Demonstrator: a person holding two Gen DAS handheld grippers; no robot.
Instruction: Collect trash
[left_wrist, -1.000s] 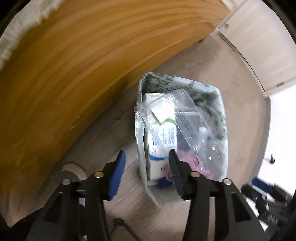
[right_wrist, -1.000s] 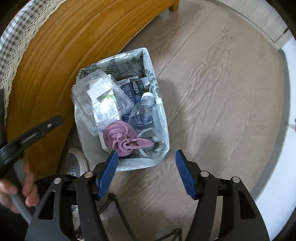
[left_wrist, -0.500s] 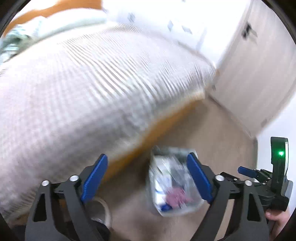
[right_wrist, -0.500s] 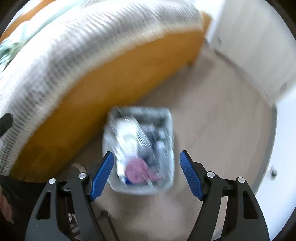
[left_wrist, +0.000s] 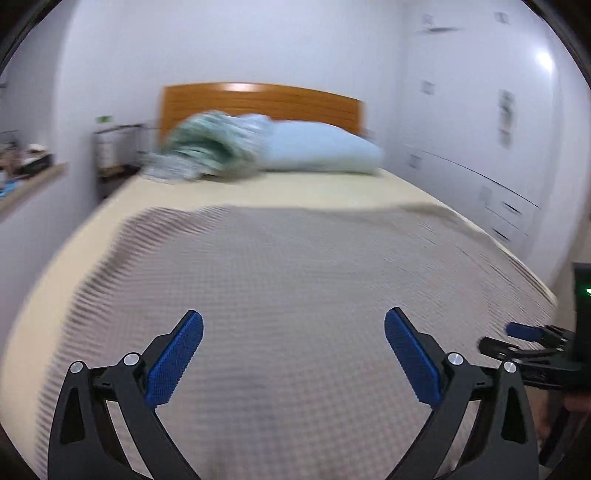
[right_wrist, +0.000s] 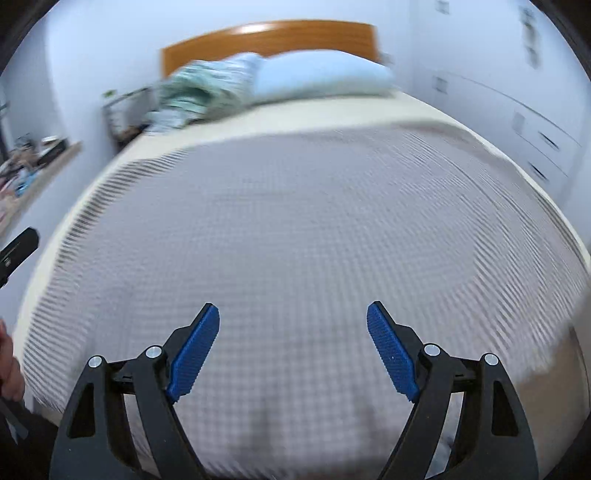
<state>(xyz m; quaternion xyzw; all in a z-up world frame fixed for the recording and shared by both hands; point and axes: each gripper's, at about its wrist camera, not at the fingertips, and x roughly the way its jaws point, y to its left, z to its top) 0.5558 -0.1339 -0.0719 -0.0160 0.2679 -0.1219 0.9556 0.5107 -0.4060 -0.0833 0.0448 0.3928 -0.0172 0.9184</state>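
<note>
My left gripper (left_wrist: 293, 325) is open and empty, held above the foot of a bed covered by a grey checked blanket (left_wrist: 295, 277). My right gripper (right_wrist: 293, 317) is open and empty over the same blanket (right_wrist: 303, 221). The right gripper also shows at the right edge of the left wrist view (left_wrist: 524, 332). No trash and no trash bag show in either view now. Both views are blurred by motion.
A wooden headboard (left_wrist: 258, 99), a pale blue pillow (left_wrist: 321, 151) and a crumpled green cloth (left_wrist: 203, 147) lie at the bed's far end. A white wardrobe (left_wrist: 498, 147) stands on the right. A cluttered shelf (right_wrist: 29, 166) and a small rack (left_wrist: 114, 147) stand left.
Both grippers have swung up from the trash bag on the floor beside the bed to face across the bed. The bag has left both views. The left jaws have opened wider.
</note>
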